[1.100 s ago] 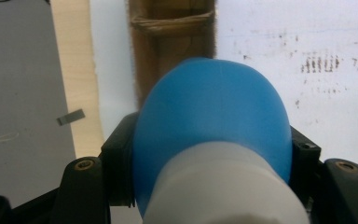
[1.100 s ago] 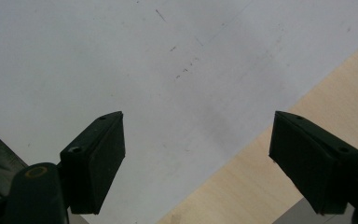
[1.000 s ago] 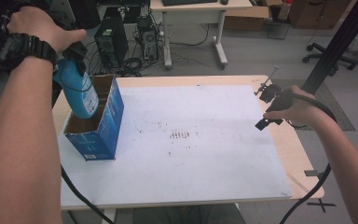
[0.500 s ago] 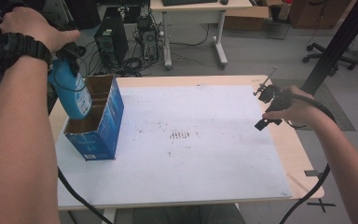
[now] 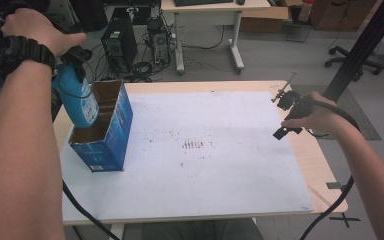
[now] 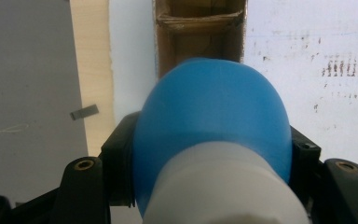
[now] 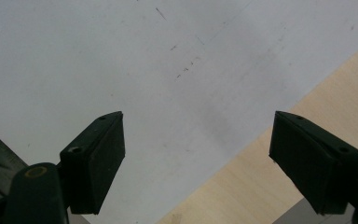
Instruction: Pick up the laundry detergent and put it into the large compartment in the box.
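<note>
Left gripper: jaws clamped on blue bottle, above box. Right gripper: jaws apart, empty, well right of box.

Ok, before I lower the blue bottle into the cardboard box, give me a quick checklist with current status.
1. Grip: left gripper has its jaws closed on either side of the blue bottle. Ok.
2. Alignment: the bottle hangs over the open top of the blue cardboard box, as the left gripper view shows. Ok.
3. Compartment free: the inside directly under the bottle is hidden by the bottle. Cannot tell.
4. Box stability: it stands upright on the white board. Ok.
5. Right gripper: open, holding nothing, far off over the board's right edge. Ok.
6. Cable trails below the left arm, away from the box opening. Ok.
</note>
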The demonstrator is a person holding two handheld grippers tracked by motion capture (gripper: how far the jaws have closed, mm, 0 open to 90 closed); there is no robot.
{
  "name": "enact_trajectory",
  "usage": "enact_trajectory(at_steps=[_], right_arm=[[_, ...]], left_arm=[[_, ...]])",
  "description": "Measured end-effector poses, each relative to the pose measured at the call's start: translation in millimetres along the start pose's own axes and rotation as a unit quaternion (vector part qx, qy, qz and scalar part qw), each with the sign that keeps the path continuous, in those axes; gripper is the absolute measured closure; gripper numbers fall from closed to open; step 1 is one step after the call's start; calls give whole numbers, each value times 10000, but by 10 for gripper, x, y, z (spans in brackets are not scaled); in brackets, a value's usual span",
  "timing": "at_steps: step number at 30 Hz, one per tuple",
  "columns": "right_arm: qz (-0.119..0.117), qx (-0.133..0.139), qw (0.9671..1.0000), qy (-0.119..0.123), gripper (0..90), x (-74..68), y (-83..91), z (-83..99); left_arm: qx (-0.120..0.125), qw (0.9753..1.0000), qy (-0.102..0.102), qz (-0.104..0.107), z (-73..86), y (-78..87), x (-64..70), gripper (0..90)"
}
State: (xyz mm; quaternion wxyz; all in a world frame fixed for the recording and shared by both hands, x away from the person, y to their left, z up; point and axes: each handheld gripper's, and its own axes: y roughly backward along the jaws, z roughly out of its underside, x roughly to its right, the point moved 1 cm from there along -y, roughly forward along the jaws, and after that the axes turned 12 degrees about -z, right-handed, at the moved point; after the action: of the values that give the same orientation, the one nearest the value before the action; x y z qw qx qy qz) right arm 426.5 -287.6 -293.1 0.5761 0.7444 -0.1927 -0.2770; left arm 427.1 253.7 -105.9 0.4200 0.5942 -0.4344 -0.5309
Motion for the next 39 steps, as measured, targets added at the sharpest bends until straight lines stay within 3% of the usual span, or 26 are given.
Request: enact_trajectory(at_steps=[7, 20, 39], right_arm=[[-14, -12, 10000, -20, 184, 14, -21, 9], [-31, -27, 10000, -31, 183, 21, -37, 12], [-17, -63, 10000, 4, 183, 9, -63, -27]], left_arm=[[10, 10000, 63, -32, -14, -33, -15, 374], [-22, 10000, -6, -7, -48, -170, 15, 374], [-119, 9999, -30, 105, -83, -491, 42, 374]])
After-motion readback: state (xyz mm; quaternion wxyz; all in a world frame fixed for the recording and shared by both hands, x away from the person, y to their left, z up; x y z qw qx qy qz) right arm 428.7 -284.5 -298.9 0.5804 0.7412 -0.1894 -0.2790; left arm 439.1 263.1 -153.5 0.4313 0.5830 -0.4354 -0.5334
